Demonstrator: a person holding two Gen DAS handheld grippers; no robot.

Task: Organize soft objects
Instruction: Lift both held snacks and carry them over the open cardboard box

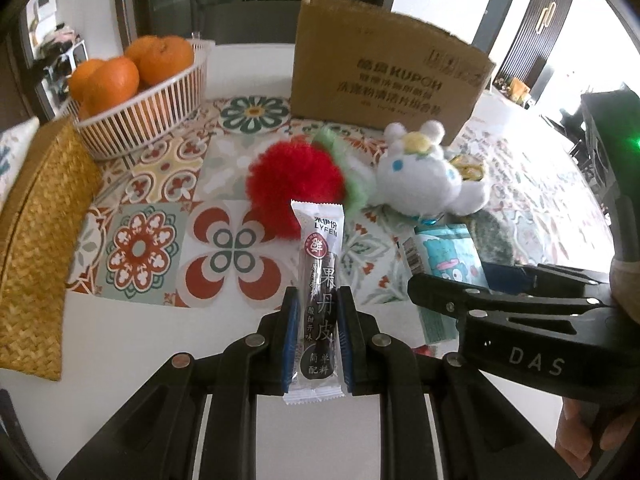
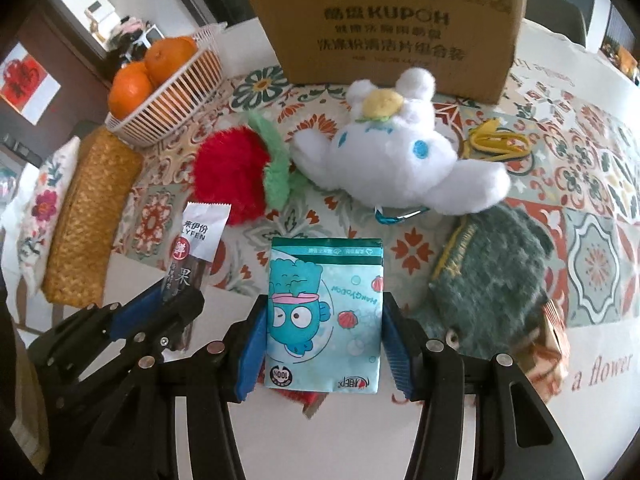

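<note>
Both grippers loaded up: snack bar on the left, tissue pack on the right.

The left gripper [image 1: 317,340] is clenched on a LYFEN fruit-leather snack bar [image 1: 319,300], its blue pads pressing both long sides of the wrapper. The right gripper [image 2: 323,336] is clamped around a teal cartoon tissue pack [image 2: 324,316], pads touching both edges. Further back on the patterned tablecloth [image 2: 600,240] there's a red fluffy plush [image 2: 232,172] with a green stem, and a white bunny plush [image 2: 400,160] right beside it, just in front of the KUPOH cardboard box [image 2: 384,20]. A dark green fuzzy pouch [image 2: 488,280] lies right of the tissue pack. A white basket [image 1: 148,112] of oranges [image 1: 112,84] and a woven straw box [image 1: 40,248] sit off to the left.
</note>
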